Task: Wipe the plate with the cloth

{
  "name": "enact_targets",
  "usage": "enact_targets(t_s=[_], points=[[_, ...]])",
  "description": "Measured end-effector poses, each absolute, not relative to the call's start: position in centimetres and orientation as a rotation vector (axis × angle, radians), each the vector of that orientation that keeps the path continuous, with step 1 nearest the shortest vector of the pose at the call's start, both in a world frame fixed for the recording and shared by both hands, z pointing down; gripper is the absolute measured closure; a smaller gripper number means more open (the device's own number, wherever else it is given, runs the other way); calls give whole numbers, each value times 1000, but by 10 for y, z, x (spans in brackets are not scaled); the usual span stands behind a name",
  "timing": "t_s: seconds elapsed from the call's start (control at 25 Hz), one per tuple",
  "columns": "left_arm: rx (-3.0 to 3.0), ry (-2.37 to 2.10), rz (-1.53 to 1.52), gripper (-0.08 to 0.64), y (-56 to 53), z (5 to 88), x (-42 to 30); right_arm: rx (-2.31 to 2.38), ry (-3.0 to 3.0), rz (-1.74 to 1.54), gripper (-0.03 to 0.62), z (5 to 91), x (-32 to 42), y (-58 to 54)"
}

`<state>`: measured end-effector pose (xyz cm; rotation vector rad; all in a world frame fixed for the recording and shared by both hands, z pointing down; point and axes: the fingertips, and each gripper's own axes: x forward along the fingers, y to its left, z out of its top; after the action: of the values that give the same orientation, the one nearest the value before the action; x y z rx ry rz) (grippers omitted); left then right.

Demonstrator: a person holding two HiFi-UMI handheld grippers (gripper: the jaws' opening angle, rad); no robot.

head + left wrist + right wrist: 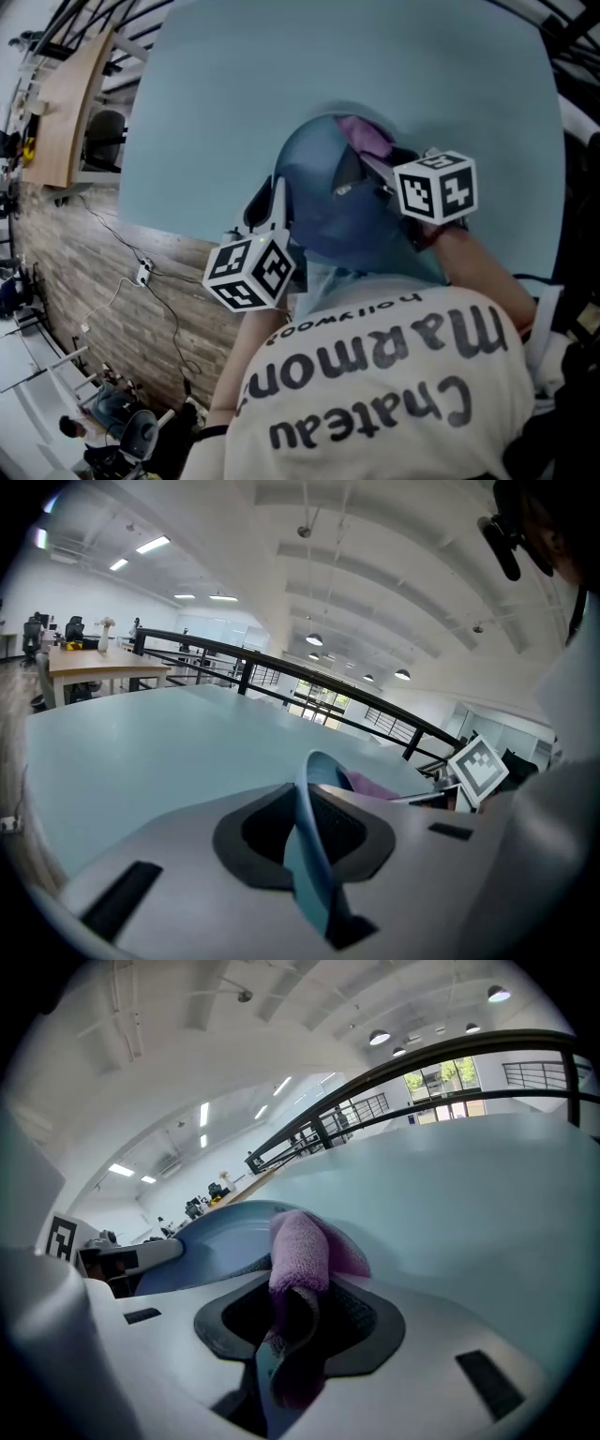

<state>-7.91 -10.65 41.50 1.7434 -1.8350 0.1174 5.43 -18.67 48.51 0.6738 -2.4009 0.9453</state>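
A blue plate (323, 211) is held tilted above the pale blue table (216, 103). My left gripper (274, 208) is shut on the plate's left rim; in the left gripper view the rim (307, 850) stands edge-on between the jaws of that gripper (311, 829). A purple cloth (367, 137) lies over the plate's upper right edge. My right gripper (375, 171) is shut on the cloth (298, 1258), which is folded between the jaws of that gripper (292, 1324) and rests against the plate (211, 1246). The plate's lower part is hidden behind the person's chest.
A wooden desk (66, 103) stands off the table's far left. A cable with a socket (142, 273) lies on the plank floor below the table's edge. A black railing (281, 672) runs beyond the table.
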Motion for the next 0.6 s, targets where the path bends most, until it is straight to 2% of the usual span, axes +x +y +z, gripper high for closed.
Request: enact_targets(t_s=[0.44,0.6], points=[[1819,-1801,133,523,-113,404,-85,807,-2350,1036,437,484,66,-191],[1825,-1789,109,523,-114,401,-94,803,-2385,1092,437,470,48,-181]])
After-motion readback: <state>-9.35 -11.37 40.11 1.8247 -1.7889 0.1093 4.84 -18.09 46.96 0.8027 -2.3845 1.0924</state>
